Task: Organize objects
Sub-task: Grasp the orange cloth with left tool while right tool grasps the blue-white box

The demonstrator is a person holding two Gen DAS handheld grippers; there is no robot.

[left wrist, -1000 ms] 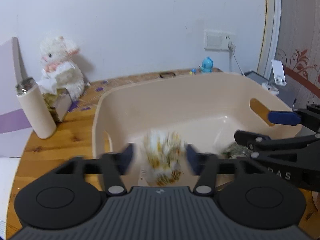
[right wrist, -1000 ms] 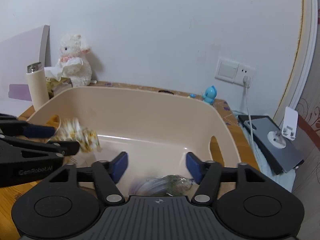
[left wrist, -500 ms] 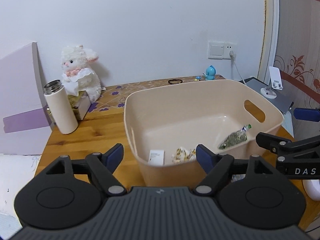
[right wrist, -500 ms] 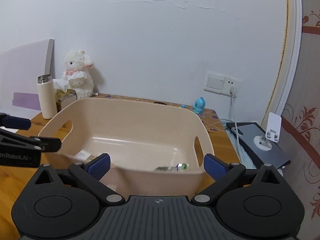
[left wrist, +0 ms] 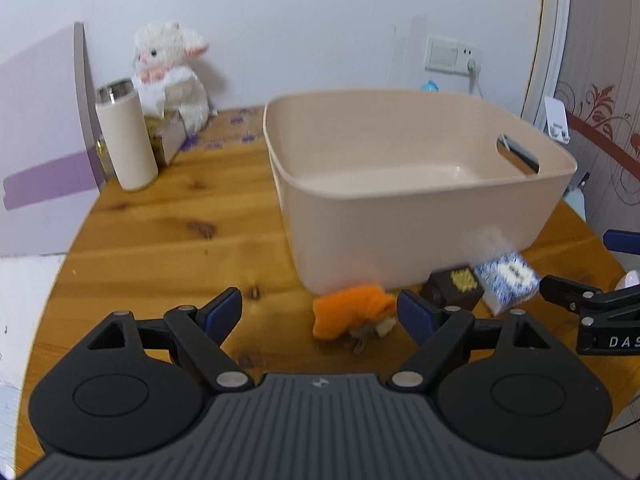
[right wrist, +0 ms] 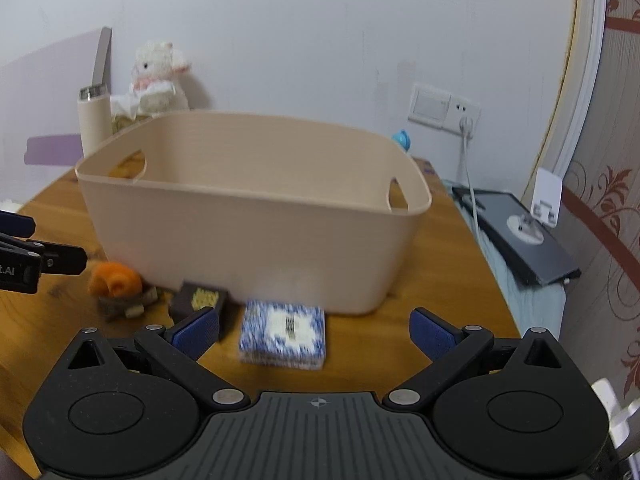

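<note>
A beige plastic bin (left wrist: 416, 184) stands on the wooden table (left wrist: 168, 236); it also shows in the right wrist view (right wrist: 256, 216). In front of it lie an orange plush toy (left wrist: 352, 310), a dark brown small box (left wrist: 454, 288) and a blue-and-white tissue pack (left wrist: 508, 282). My left gripper (left wrist: 320, 312) is open and empty, low over the table, with the orange toy between its fingers. My right gripper (right wrist: 314, 334) is open and empty, with the tissue pack (right wrist: 284, 334) between its fingers; the orange toy (right wrist: 114, 282) and brown box (right wrist: 200, 300) lie to its left.
A beige thermos (left wrist: 126, 136), a white plush lamb (left wrist: 170, 68) and a tissue box (left wrist: 166, 140) stand at the back left. A tablet with a white stand (right wrist: 520, 232) lies off the right edge. A wall socket with a cable (right wrist: 464, 114) is behind.
Both grippers have pulled back from above the bin and dropped low to the table in front of it. The toy, brown box and tissue pack have come into view.
</note>
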